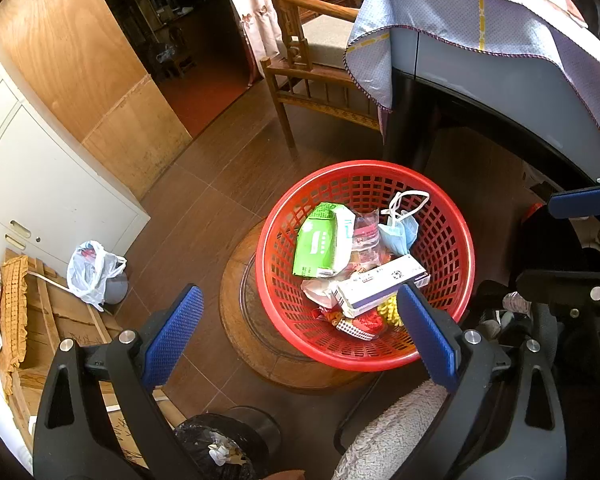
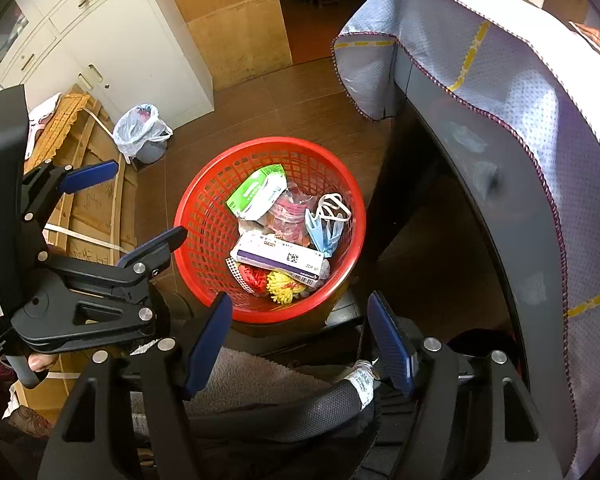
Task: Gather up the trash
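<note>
Each tool [image 1: 300,332] is black plastic with silver screws and blue ribbed pads [image 2: 388,346]; white lettering marks one handle at nine o'clock.

Bright daylight, warm cast — frames sharp, strong fisheye bending at edges, dark vignette corners, deep shadow under table [image 1: 440,128].

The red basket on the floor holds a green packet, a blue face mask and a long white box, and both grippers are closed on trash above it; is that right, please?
Not quite: the left gripper and right gripper are both open and empty, as each wrist view shows. The red basket does hold the green packet, blue face mask and long white box.
</note>
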Available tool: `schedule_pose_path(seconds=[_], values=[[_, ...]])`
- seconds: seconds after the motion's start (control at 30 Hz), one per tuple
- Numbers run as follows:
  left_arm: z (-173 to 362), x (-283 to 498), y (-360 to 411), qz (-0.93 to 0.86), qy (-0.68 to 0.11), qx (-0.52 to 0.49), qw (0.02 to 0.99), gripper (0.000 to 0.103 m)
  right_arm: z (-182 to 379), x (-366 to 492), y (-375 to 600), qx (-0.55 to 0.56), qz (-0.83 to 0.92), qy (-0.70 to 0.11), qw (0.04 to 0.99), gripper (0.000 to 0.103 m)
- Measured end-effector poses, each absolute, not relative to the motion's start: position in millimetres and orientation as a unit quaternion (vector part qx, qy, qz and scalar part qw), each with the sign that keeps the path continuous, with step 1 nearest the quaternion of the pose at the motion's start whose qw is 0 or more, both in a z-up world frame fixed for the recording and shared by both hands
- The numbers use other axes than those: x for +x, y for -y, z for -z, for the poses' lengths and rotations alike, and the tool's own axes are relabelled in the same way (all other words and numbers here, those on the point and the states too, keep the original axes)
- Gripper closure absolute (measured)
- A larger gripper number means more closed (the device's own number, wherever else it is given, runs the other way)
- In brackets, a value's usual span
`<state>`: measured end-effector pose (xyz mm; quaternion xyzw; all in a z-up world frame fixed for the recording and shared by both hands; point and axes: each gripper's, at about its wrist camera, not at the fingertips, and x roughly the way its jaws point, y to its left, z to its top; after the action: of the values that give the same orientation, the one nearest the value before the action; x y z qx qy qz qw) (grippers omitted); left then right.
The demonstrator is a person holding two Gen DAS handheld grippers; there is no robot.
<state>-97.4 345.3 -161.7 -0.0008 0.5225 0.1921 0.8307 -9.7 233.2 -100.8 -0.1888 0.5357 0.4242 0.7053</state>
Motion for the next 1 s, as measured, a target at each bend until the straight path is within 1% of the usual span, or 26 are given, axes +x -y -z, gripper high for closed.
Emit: schedule_pose_path(seconds=[1.0], values=[[163.3,-97.8,-339.4,-0.192,-0.523,-0.001,0.83,0.009,100.6,-10.0,-234.9,-0.189,-0.424,-0.536,0.706,0.034]])
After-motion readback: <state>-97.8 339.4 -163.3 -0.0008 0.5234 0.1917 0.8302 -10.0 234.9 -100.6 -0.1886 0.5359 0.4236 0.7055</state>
